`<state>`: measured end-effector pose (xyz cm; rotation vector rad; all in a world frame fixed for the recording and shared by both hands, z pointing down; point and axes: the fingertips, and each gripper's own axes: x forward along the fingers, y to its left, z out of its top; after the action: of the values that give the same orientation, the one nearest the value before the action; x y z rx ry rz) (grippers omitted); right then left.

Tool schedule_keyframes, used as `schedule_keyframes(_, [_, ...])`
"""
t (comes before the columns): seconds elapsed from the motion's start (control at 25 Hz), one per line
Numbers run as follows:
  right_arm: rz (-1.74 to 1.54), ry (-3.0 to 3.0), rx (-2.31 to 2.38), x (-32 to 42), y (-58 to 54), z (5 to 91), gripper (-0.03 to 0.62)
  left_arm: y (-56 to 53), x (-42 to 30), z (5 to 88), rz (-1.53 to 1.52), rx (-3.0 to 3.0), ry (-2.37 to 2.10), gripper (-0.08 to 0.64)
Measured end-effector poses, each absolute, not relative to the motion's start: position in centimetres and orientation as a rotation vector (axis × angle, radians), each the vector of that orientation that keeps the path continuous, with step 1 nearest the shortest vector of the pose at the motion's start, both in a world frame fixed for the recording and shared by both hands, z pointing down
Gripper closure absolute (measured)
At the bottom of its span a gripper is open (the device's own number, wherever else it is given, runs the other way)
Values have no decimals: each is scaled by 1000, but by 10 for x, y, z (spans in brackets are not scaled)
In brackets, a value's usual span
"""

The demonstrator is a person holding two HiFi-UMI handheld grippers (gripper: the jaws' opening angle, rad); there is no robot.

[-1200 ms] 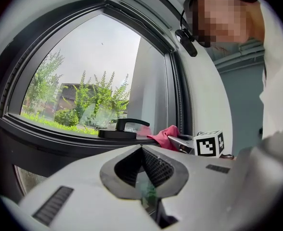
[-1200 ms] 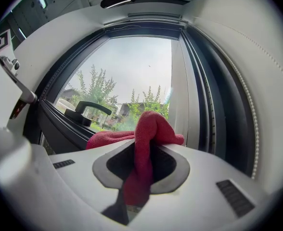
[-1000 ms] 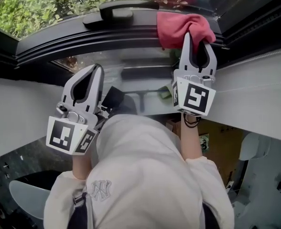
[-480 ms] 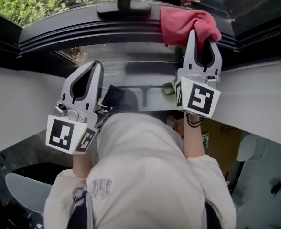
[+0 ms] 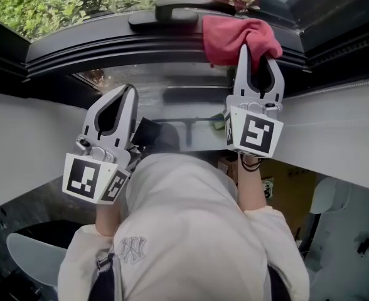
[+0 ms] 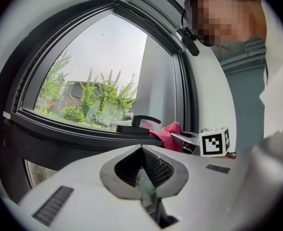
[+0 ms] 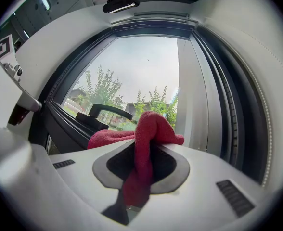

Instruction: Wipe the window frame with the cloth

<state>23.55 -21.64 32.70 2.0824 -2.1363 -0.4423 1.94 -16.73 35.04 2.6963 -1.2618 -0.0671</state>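
Observation:
A red cloth (image 5: 238, 37) lies pressed on the dark window frame (image 5: 109, 49), just right of the black window handle (image 5: 172, 11). My right gripper (image 5: 257, 58) is shut on the cloth (image 7: 144, 150), which runs down between its jaws and bunches over the tips. The left gripper (image 5: 117, 96) is shut with nothing in it and hangs below the frame, left of the cloth and apart from it. In the left gripper view the cloth (image 6: 166, 134) and handle (image 6: 141, 121) show ahead to the right, on the frame's lower bar (image 6: 74, 134).
A white wall (image 5: 27, 143) runs below the frame on both sides. The person's body in a light sweatshirt (image 5: 184, 231) fills the lower middle of the head view. Green plants (image 5: 59, 5) show through the glass. The frame's upright dark post (image 7: 228, 105) stands right of the cloth.
The right gripper and cloth slid a little to the right along the frame, then back left. The left gripper has barely moved.

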Motion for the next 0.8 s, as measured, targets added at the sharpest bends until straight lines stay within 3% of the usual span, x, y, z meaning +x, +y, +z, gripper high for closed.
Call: schedule_keyframes(0.8, [-465,-2218,2020,205,-220,323,511,-170,19,347,-90,2681,-1287,552])
